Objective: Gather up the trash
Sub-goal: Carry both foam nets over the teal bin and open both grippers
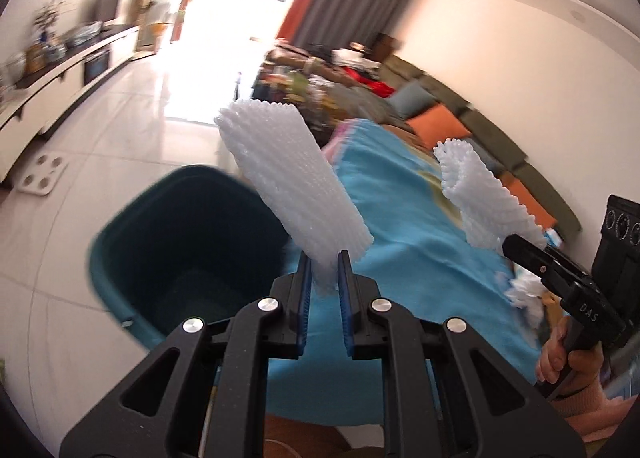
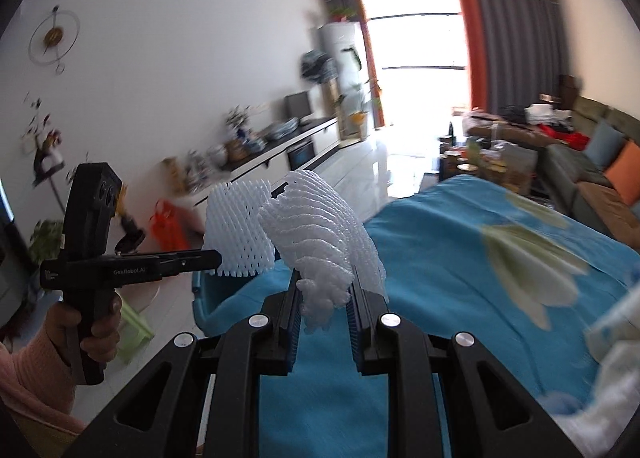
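Both tongs clamped on white foam net sleeves above a bed, beside a teal bin.

The left tongs (image 1: 325, 258) grip the lower end of a white foam net sleeve (image 1: 292, 181), which stands up and leans left over the edge of the blue bed cover (image 1: 420, 225). The right tongs (image 2: 324, 290) are likewise closed on a second foam net sleeve (image 2: 320, 234), crumpled between the blue pads. In the right wrist view the two sleeves sit just beside each other. A dark teal bin (image 1: 188, 242) stands on the pale tiled floor (image 1: 100, 161), against the bed edge, below and left of the left sleeve; its inside looks dark. More white scraps (image 1: 524, 290) lie on the cover near the right hand (image 1: 568, 354).
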The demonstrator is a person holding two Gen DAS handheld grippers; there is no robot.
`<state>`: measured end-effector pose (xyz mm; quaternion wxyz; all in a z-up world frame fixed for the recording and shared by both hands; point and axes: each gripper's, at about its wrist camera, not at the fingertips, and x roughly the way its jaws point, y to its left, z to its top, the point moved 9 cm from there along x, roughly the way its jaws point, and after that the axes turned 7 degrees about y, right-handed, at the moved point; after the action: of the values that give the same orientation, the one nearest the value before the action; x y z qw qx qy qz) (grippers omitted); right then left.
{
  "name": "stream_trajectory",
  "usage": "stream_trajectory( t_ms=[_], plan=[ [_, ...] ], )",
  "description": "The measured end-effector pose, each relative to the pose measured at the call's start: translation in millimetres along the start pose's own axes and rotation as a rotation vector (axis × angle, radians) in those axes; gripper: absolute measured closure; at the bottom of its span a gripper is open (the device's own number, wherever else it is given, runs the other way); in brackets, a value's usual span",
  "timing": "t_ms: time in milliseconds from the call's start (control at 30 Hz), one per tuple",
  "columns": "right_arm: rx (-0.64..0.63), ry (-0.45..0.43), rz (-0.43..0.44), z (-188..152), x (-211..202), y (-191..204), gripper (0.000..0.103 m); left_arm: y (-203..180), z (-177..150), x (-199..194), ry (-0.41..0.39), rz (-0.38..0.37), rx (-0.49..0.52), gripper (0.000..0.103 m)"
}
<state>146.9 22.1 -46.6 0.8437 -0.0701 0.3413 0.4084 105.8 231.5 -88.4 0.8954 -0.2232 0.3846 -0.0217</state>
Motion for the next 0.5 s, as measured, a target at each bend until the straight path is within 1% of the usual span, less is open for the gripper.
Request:
stream_trajectory(
  t_ms=[100, 133, 200, 267, 333, 400, 500],
  plan=[
    [-0.039, 0.031, 0.027, 8.8, 23.4, 18.2, 0.084, 29.0, -1.4, -1.1, 0.012, 0.027, -0.044, 0.089],
    [-0.053, 0.046, 0.037, 12.4, 31.6, 25.3, 0.084, 39.6, -1.8, 0.0, 0.02, 0.05, -0.055, 0.089],
    [-0.074, 0.065, 0.039, 17.4, 45.4, 33.1, 0.083, 53.3, -3.6, 3.8, 0.037, 0.082, -0.068, 0.089],
    [-0.105, 0.092, 0.039, 19.1, 58.1, 43.3, 0.083, 68.4, -6.4, 7.8, 0.056, 0.094, -0.087, 0.089],
    [-0.136, 0.114, 0.037, 21.5, 71.9, 51.4, 0.082, 77.5, -11.3, 17.1, 0.081, 0.114, -0.105, 0.089],
    [-0.168, 0.137, 0.033, 23.2, 85.8, 60.4, 0.082, 83.4, -14.5, 23.7, 0.099, 0.117, -0.118, 0.089],
    [-0.201, 0.174, 0.029, 23.8, 104.7, 70.1, 0.082, 79.8, -26.9, 40.3, 0.122, 0.126, -0.129, 0.088]
  ],
)
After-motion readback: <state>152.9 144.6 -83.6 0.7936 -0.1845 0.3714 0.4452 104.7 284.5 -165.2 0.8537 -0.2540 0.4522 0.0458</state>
